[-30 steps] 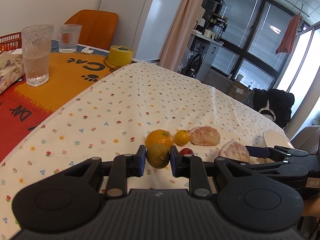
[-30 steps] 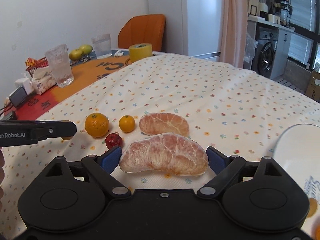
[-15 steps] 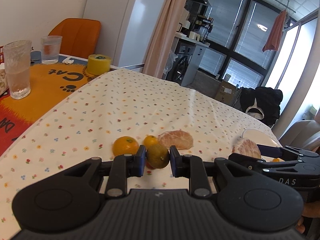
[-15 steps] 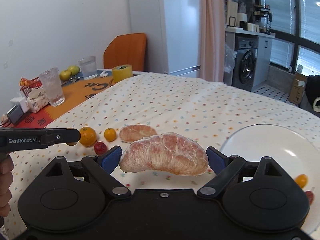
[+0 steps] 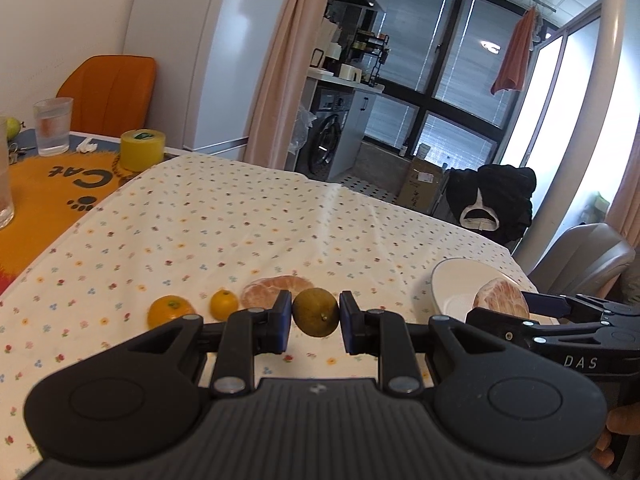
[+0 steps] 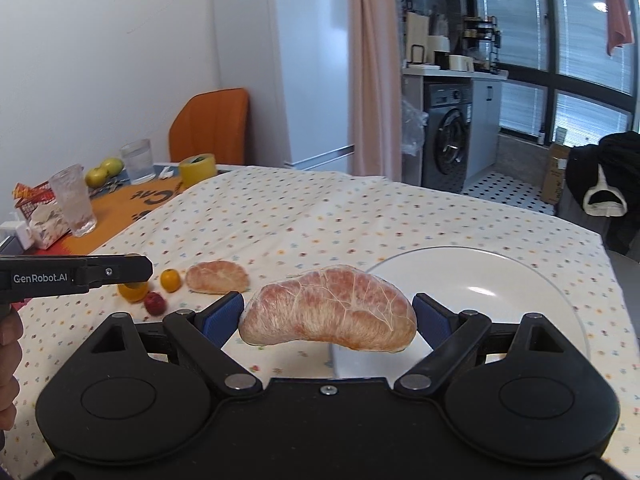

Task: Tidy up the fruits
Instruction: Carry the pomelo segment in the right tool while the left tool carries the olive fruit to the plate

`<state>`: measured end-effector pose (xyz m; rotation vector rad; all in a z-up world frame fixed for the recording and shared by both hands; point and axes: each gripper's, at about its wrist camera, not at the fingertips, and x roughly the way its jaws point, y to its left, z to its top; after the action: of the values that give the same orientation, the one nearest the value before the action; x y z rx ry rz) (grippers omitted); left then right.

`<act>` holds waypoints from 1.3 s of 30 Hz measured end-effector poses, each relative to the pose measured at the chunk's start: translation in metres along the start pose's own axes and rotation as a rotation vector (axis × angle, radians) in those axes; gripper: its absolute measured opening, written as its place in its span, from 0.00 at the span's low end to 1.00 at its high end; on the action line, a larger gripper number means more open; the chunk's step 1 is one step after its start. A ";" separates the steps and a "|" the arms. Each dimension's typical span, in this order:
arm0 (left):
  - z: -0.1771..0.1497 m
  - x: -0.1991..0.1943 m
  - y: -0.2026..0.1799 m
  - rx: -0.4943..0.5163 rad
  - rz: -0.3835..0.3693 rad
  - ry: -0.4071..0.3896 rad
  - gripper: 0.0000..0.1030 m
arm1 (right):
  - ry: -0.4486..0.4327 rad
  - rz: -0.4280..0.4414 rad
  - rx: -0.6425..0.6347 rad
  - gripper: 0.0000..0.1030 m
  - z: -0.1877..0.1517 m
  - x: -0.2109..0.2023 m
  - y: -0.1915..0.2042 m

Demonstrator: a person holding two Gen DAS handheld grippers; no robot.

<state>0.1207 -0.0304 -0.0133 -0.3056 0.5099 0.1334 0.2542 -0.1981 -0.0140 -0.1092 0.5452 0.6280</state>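
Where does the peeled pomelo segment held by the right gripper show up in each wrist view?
Left wrist: peeled pomelo segment at far right, over the white plate.
Right wrist: segment at lower centre, clamped in the right gripper.
Shared landmark: yellow tape roll at the table's far end.

Glossy white plate (image 6: 480,276), matt floral cloth (image 5: 240,220), membrane-veined peeled pomelo segment (image 6: 328,314).
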 end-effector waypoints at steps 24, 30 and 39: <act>0.007 0.045 -0.072 0.115 -0.087 0.044 0.23 | -0.067 -0.148 0.105 0.85 -0.004 -0.026 -0.086; 0.007 0.061 -0.087 0.140 -0.093 0.073 0.23 | -0.078 -0.175 0.132 0.85 -0.002 -0.022 -0.106; 0.011 0.081 -0.105 0.175 -0.105 0.094 0.23 | -0.065 -0.171 0.151 0.85 0.000 -0.002 -0.120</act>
<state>0.2175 -0.1222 -0.0176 -0.1673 0.5933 -0.0279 0.3228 -0.2964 -0.0207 0.0074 0.5127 0.4211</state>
